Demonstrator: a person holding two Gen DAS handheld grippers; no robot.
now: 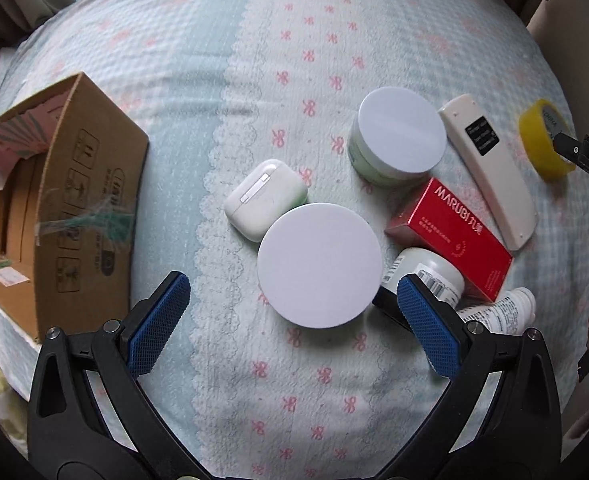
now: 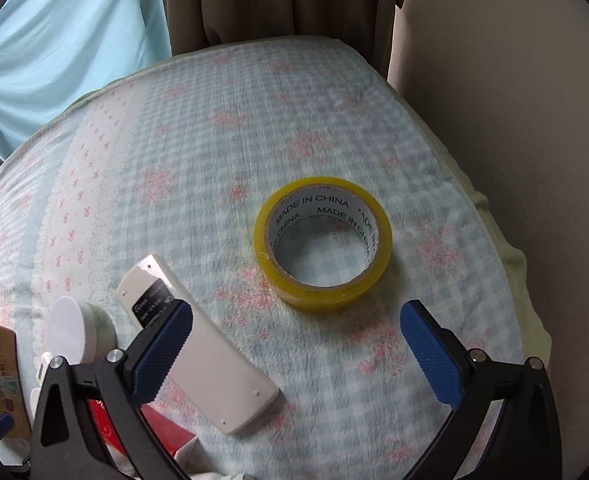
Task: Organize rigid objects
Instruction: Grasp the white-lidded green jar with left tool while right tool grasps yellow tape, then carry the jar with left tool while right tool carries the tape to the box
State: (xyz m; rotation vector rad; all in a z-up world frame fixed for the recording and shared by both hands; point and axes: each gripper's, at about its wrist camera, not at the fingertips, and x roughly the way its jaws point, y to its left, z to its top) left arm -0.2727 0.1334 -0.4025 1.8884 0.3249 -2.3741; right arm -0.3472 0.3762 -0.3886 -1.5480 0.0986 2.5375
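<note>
A quilted bedspread [image 1: 222,80] covers the bed: pale blue gingham panels with faded pink flower patches, and a white band dotted with small pink bows, edged in scalloped lace print. In the right wrist view the same cover [image 2: 222,152] shows a pale yellow-green underside along its right edge. Behind the bed hang brown-grey pleated curtains [image 2: 278,0], with a light blue fabric sheet [image 2: 66,40] to their left. A plain beige wall [image 2: 506,100] stands to the right of the curtains, beside the bed.
</note>
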